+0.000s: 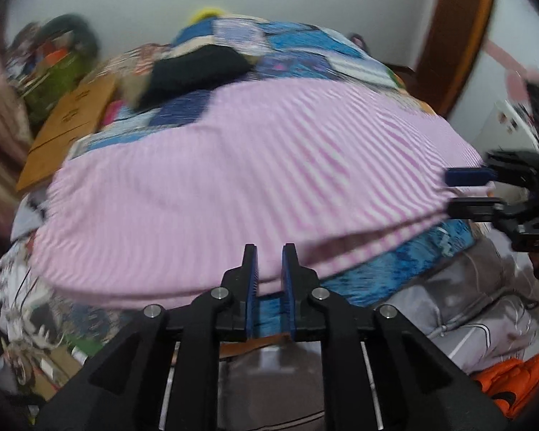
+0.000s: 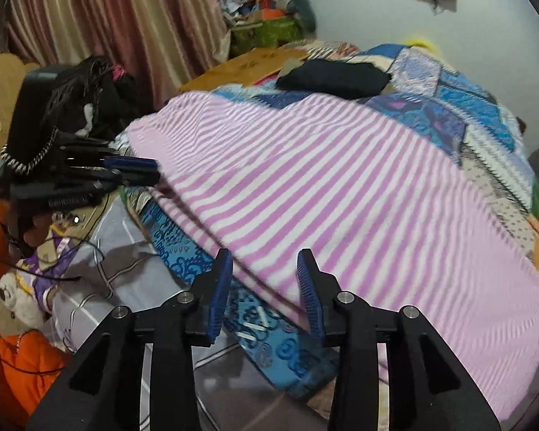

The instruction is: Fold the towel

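Note:
A pink-and-white striped towel (image 1: 251, 179) (image 2: 341, 197) lies spread on a blue patchwork bedspread (image 1: 305, 50) (image 2: 467, 100), with two layers showing along its near edge. My left gripper (image 1: 269, 251) (image 2: 154, 172) sits at the towel's near edge by its left corner. Its blue-padded fingers stand a narrow gap apart, and no cloth is pinched between them. My right gripper (image 2: 264, 256) (image 1: 449, 190) is wide open at the towel's right end, with the doubled edge lying between and beyond its fingers.
A black folded garment (image 1: 197, 68) (image 2: 334, 75) and a flat cardboard sheet (image 1: 72, 118) (image 2: 244, 64) lie on the far side of the bed. Grey bedding (image 2: 125, 269), a teddy bear (image 2: 10, 305) and orange cloth (image 1: 514, 384) sit below the bed edge. Curtains (image 2: 107, 10) hang at the left.

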A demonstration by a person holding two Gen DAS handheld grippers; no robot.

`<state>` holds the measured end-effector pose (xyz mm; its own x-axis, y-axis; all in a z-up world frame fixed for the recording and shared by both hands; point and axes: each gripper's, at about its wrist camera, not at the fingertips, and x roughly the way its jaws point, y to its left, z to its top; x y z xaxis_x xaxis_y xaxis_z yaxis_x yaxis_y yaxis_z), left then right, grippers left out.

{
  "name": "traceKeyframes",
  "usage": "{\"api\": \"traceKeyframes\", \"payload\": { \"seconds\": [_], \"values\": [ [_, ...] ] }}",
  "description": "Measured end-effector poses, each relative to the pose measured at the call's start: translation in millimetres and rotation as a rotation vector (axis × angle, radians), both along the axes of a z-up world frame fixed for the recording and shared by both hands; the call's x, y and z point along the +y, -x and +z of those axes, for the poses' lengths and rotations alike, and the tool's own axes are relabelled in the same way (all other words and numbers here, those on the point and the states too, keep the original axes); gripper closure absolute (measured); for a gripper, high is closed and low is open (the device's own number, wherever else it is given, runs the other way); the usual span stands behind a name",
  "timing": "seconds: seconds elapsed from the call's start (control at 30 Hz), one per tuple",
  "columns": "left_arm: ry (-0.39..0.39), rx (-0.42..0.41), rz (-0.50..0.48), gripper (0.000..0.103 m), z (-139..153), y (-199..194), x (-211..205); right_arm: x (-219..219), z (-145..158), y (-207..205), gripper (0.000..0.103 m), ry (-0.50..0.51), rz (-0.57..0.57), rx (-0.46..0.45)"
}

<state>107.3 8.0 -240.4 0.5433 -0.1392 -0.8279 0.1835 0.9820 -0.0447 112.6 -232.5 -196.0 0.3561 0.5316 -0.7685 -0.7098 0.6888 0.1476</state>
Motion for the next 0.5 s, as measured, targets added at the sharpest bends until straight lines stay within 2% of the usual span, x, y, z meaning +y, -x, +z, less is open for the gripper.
{"api": "traceKeyframes", "payload": {
  "seconds": [0.1,0.17,0.27,0.4,0.5],
  "values": [
    [-0.010,-0.028,0.106,0.079,10.6,-0.1,38.6,-20.7,7.1,-5.2,0.064,-0.023,-0.073,-0.016],
    [-0.030,-0.051,0.189,0.064,17.1,-3.4,68.9,-35.5,8.2,-11.0,0.064,-0.028,-0.128,-0.019],
    [-0.068,-0.068,0.317,0.051,19.4,-11.6,116.5,-61.1,6.1,-22.6,0.064,-0.011,-0.233,-0.020],
    [-0.065,-0.033,0.476,0.049,8.1,-20.6,175.2,-109.4,1.5,-28.7,0.064,0.014,-0.393,-0.019],
    [-0.054,0.006,0.542,0.041,-9.1,-24.8,203.9,-150.5,-4.3,-30.3,0.064,0.033,-0.519,-0.005]
  ]
}}
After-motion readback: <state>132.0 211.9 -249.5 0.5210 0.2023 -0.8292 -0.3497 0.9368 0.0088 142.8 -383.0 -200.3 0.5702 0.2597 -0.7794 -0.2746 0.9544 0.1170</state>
